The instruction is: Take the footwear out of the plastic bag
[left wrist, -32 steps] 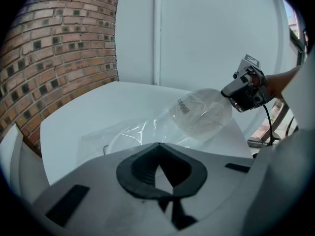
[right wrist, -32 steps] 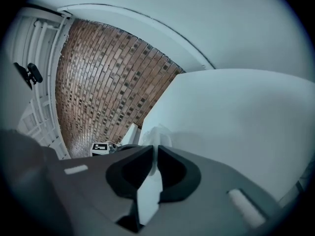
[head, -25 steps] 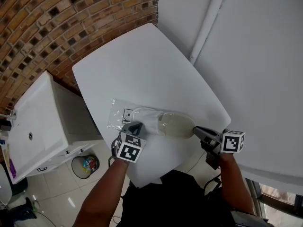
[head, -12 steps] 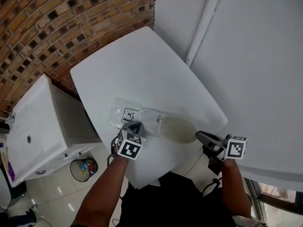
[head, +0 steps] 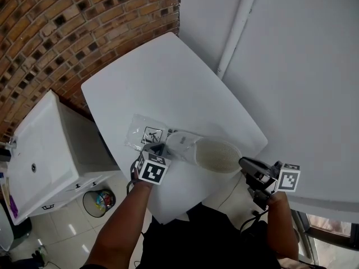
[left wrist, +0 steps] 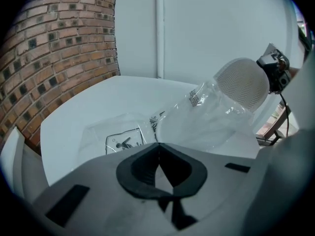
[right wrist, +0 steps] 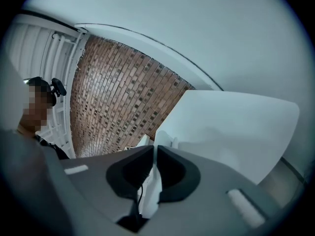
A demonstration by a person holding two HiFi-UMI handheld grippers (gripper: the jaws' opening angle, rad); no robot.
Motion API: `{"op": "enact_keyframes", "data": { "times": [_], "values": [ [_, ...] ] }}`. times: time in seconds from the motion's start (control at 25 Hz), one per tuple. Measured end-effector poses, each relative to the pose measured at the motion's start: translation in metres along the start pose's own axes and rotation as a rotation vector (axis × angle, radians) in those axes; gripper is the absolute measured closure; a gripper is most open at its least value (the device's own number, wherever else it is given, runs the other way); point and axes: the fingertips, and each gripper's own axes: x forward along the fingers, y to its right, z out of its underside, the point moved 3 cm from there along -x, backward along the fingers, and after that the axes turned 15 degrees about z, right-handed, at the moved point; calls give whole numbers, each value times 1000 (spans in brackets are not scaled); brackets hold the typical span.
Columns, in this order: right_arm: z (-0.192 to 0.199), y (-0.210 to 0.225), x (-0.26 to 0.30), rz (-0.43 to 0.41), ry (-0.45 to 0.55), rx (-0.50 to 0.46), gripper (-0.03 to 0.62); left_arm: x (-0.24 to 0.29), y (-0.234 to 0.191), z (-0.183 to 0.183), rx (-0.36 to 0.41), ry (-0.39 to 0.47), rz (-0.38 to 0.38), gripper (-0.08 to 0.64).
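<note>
A white slipper (head: 216,154), its mesh sole turned up, lies half out of a clear plastic bag (head: 147,133) on the white table (head: 168,77). My left gripper (head: 160,148) is shut on the bag's near edge beside the printed label. My right gripper (head: 243,161) hangs off the table's right corner, shut on the slipper's end. In the left gripper view the bag (left wrist: 123,140) runs from the shut left gripper (left wrist: 157,146) up to the slipper's sole (left wrist: 241,82), with the right gripper (left wrist: 274,73) behind it. In the right gripper view the slipper's white edge (right wrist: 151,191) is pinched in the right gripper (right wrist: 155,149).
A white cabinet (head: 33,150) stands left of the table, and a small waste bin (head: 100,198) sits on the tiled floor. A brick wall (head: 67,32) rises behind the table and a white wall with a pipe (head: 235,27) to the right. The slipper's end overhangs the table's right corner.
My right gripper has moved right and off the table's corner, drawing the slipper farther out of the bag. The left gripper has stayed in place on the bag.
</note>
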Motion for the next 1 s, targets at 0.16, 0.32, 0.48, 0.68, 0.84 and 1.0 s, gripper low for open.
{"op": "enact_keyframes", "data": {
  "times": [0.16,0.32,0.48,0.68,0.84,1.0],
  "values": [
    [-10,-2,-18,-6,52,9,566,-1,-16,4,-60,-10,-34,554],
    [-16,-5,-31,-7,94,5,566,-1,-32,0,-145,22,-50,554],
    [-19,-8,-44,-4,128,6,566,4,-39,-7,-183,36,-56,554],
    [-25,-14,-65,-16,182,5,565,6,-40,-11,-213,23,-66,554],
    [-31,-18,-83,-34,229,10,565,10,-41,-17,-241,51,-63,554],
    [-34,-28,-96,-43,260,6,565,11,-41,-19,-303,76,-55,554]
  ]
}}
